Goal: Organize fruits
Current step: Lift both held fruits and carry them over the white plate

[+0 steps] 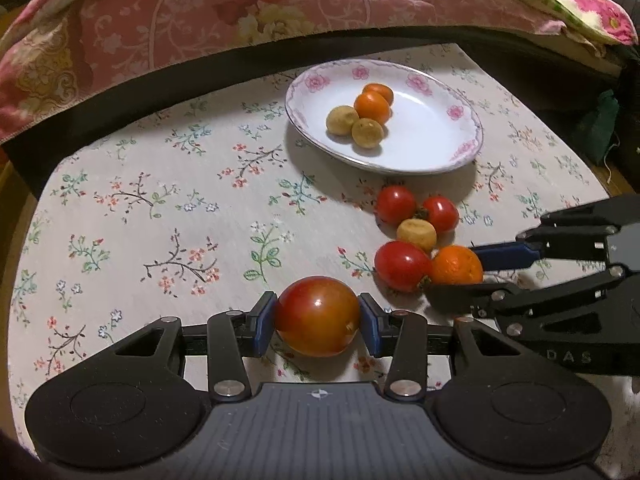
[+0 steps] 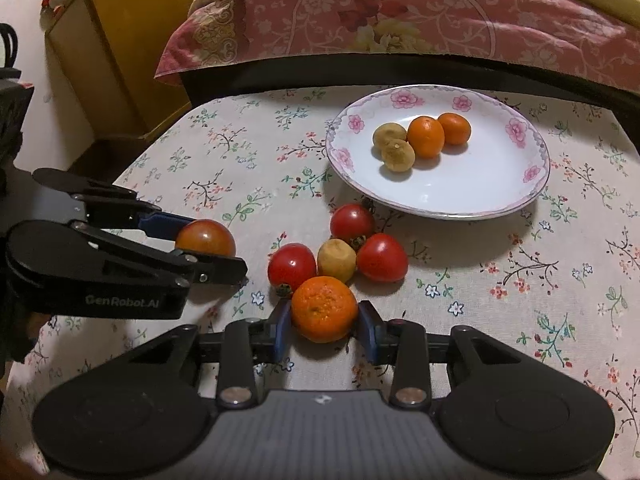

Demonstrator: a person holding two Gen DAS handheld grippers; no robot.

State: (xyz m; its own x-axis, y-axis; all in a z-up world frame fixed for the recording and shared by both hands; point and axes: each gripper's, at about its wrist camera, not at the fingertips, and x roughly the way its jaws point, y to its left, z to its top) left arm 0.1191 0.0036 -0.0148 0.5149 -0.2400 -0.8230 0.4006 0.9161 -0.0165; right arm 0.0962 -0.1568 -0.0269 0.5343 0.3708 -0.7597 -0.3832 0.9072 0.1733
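Both sets of fingers are pinching fruit. Left gripper [image 1: 318,322] has its blue pads [image 1: 264,326] pressed on the flanks of a large tomato [image 1: 318,314], on or just above the floral tablecloth [image 1: 160,220], well short of the plate [image 1: 400,160]. Right gripper [image 2: 324,326] pinches an orange [image 2: 324,308] at its widest line; that orange touches the loose cluster of three small tomatoes [image 2: 382,258] and a yellowish fruit [image 2: 337,260] just in front of the plate. Plate already carries two oranges and two yellowish fruits.

Handling judgement: tomato is smooth, glossy, thin-skinned, likely to slip or bruise; grip across the middle, lightly. Orange has pebbled rind, better friction, light, slightly yielding. Lifting it may nudge the neighbouring tomatoes, which roll easily.
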